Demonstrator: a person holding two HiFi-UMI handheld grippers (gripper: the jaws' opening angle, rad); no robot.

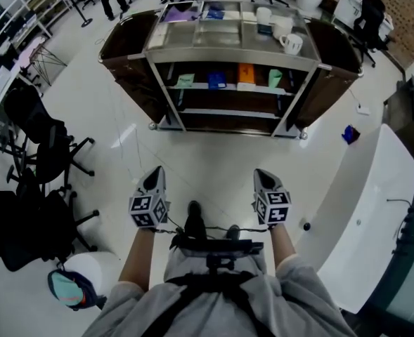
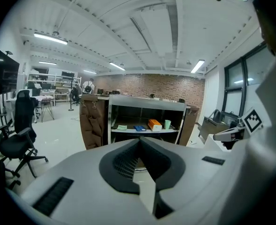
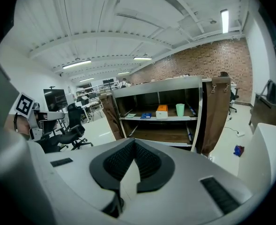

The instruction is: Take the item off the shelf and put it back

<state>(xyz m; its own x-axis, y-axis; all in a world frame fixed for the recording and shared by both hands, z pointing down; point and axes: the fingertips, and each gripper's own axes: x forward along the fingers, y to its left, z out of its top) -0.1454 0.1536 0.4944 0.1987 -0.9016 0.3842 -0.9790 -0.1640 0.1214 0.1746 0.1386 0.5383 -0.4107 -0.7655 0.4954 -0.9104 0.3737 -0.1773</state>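
Observation:
A metal shelf cart (image 1: pixel 229 55) stands a few steps ahead of me. Its middle shelf carries a flat green item (image 1: pixel 185 80), a blue item (image 1: pixel 217 81), an orange box (image 1: pixel 246 76) and a green cup (image 1: pixel 275 78). Both gripper views show the same row, with the orange box (image 2: pixel 154 124) and the green cup (image 3: pixel 180 109) toward the right. My left gripper (image 1: pixel 157 171) and right gripper (image 1: pixel 261 175) are held low at waist height, well short of the cart. Each is shut with nothing between its jaws.
Brown bags (image 1: pixel 126 48) hang on both sides of the cart, and white mugs (image 1: pixel 291 43) sit on its top. Black office chairs (image 1: pixel 45 142) stand at the left. A white desk (image 1: pixel 375 209) runs along the right, with a small blue object (image 1: pixel 350 134) on the floor near it.

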